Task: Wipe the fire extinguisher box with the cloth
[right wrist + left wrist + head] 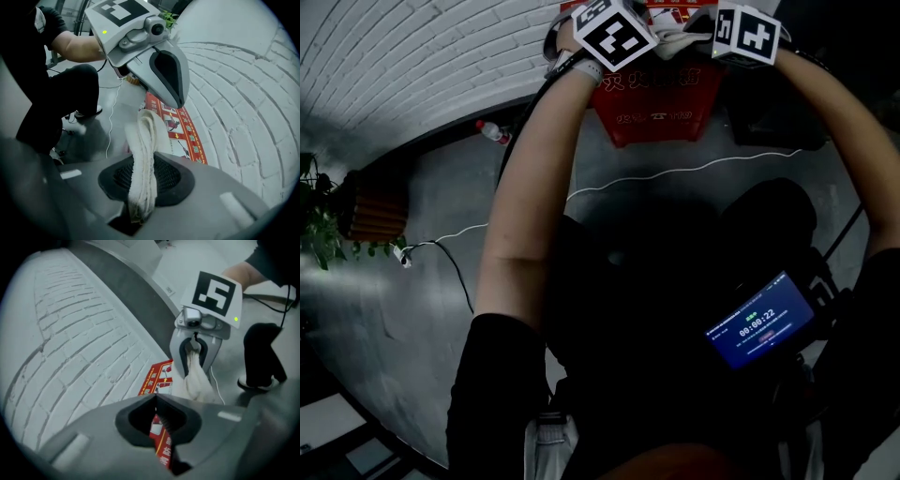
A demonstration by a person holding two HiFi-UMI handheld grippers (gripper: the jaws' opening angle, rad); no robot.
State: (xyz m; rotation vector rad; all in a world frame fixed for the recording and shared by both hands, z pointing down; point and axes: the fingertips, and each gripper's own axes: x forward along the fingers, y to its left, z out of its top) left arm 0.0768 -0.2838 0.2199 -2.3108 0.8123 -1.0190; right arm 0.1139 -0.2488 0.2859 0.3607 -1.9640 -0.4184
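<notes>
- Head view: the left gripper (614, 33) and right gripper (748, 36) are both raised over the red fire extinguisher box (661, 103), which stands by the white brick wall (412, 56).
- Left gripper view: the jaws are pressed together with their tips touching, and the box shows beneath them.
- Right gripper view: the jaws pinch the folded white cloth (145, 154) beside the box's top.

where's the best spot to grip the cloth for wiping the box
Grip the folded cloth along its length, from one end, jaws on its two flat faces, as the right tongs do now. Folded into a thick narrow band, it should clamp firmly, and the free end sticks out past the tips towards the fire extinguisher box.
</notes>
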